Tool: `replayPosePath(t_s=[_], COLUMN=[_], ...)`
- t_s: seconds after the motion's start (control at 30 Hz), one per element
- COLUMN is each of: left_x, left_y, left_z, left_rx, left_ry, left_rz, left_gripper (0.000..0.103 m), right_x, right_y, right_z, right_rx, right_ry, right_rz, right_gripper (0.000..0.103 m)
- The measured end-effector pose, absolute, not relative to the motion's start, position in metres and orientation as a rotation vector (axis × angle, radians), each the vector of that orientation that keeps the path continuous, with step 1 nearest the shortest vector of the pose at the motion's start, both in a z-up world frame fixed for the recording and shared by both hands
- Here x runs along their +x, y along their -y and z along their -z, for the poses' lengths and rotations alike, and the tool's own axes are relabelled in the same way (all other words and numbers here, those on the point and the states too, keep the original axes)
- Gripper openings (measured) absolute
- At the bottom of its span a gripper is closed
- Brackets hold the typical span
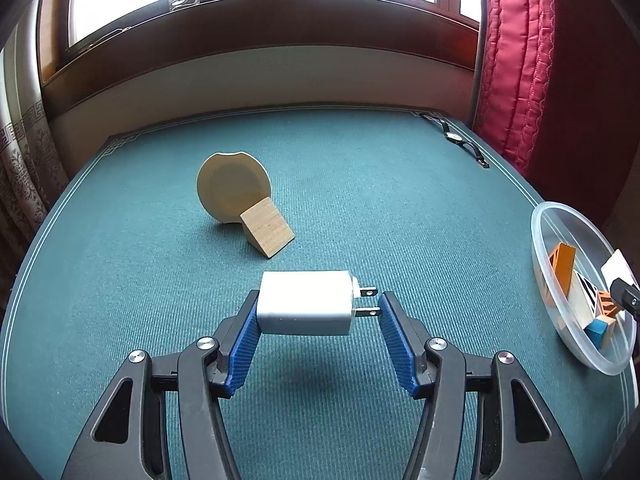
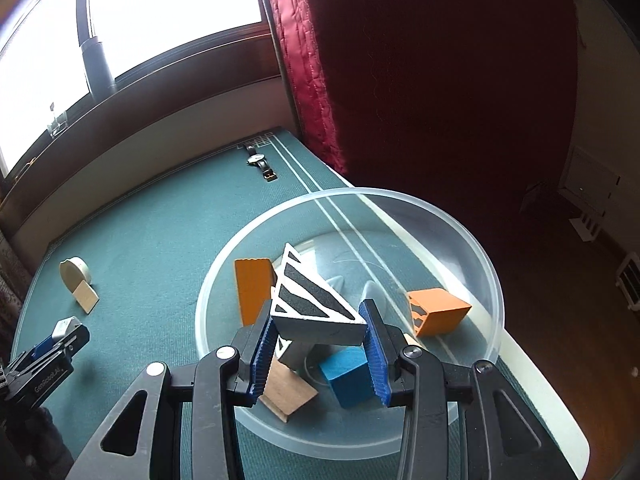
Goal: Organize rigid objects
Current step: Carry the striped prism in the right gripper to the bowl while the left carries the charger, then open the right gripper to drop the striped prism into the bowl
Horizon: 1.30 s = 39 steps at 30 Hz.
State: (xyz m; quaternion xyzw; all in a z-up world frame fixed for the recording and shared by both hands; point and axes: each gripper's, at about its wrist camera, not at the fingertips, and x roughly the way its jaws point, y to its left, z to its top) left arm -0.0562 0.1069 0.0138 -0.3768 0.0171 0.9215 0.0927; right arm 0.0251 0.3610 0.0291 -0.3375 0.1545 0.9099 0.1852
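My left gripper is shut on a white plug charger, held above the green table with its prongs against the right pad. A round wooden disc leans beside a wooden wedge further back. My right gripper is shut on a white triangular block with black stripes, held over the clear plastic bowl. In the bowl lie an orange flat block, an orange cube, a blue cube and a wooden block. The left gripper and the charger also show at the right wrist view's left edge.
A wristwatch lies at the table's far right corner. A red curtain hangs right of the table, a window sill runs behind it. The clear bowl sits at the table's right edge; the floor drops away beyond it.
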Motion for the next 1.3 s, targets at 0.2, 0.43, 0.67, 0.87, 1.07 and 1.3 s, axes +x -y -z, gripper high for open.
replayPosePath(t_s=[0.2,0.43,0.67,0.87,1.07,1.3], left_x=[-0.053,-0.050,-0.047,-0.045,-0.039,-0.029], left_y=[-0.110,-0.113,-0.119,-0.131,-0.152,-0.181], left_z=[-0.014,-0.015,-0.018,-0.019,-0.025,-0.037], left_rx=[-1.111,-1.100,-1.099,-1.106,-1.099,-1.054], left_ry=[-0.064,-0.075,-0.071,-0.087,-0.103,-0.147], left_rz=[-2.727,-2.718,-2.694,-2.665,-2.616,-2.570], left_gripper=[0.059,0.059,0.059,0.059,0.059,0.059], right_x=[0.030,0.036,0.040,0.051,0.055,0.067], right_y=[-0.368,-0.366,-0.371,-0.379,-0.387,-0.400], right_z=[-0.027,-0.026,-0.023,-0.030,-0.030,-0.031], right_rx=[-0.926,-0.903,-0.877,-0.832,-0.829,-0.797], right_ry=[-0.463,-0.454,-0.473,-0.453,-0.438,-0.402], right_rz=[-2.536,-2.533,-2.529,-2.528,-2.533,-2.534], right_gripper=[0.061,0.061,0.071,0.078,0.079,0.081])
